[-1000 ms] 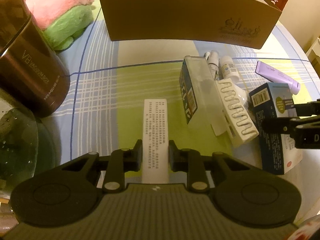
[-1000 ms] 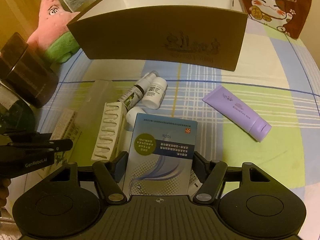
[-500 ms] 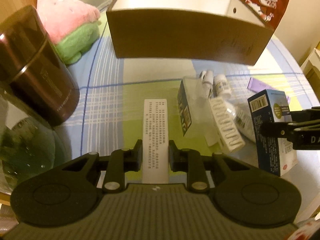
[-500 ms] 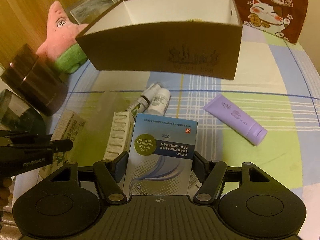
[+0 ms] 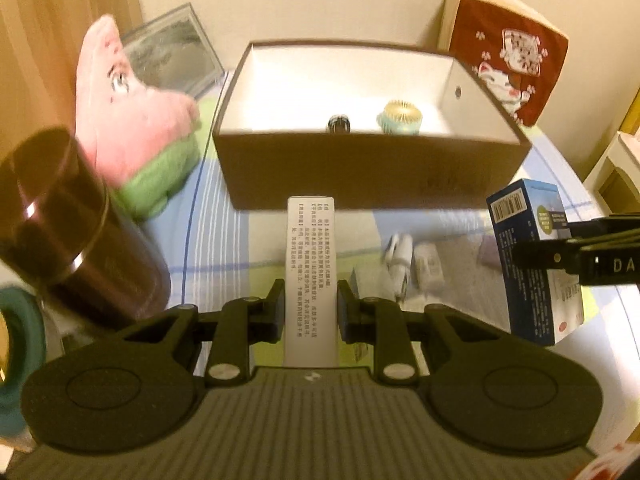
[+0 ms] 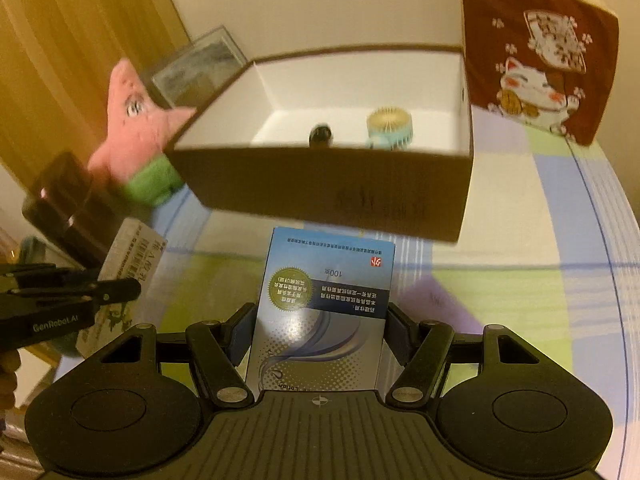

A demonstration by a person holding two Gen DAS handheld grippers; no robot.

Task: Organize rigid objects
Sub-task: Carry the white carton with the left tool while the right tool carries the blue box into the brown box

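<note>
My left gripper is shut on a narrow white carton with printed text, held above the table in front of the brown box. My right gripper is shut on a blue and white carton, also lifted, facing the same box. Each gripper shows in the other's view: the right one with its blue carton, the left one with its white carton. Inside the box lie a small teal and gold brush and a dark round object.
Small white bottles and a purple tube lie blurred on the checked tablecloth. A pink and green plush star, a dark brown canister and a framed picture stand at left. A red cat cloth is at right.
Both grippers have risen and tilted up with their cartons. The box's inside now shows, and the items on the table have dropped low in view.
</note>
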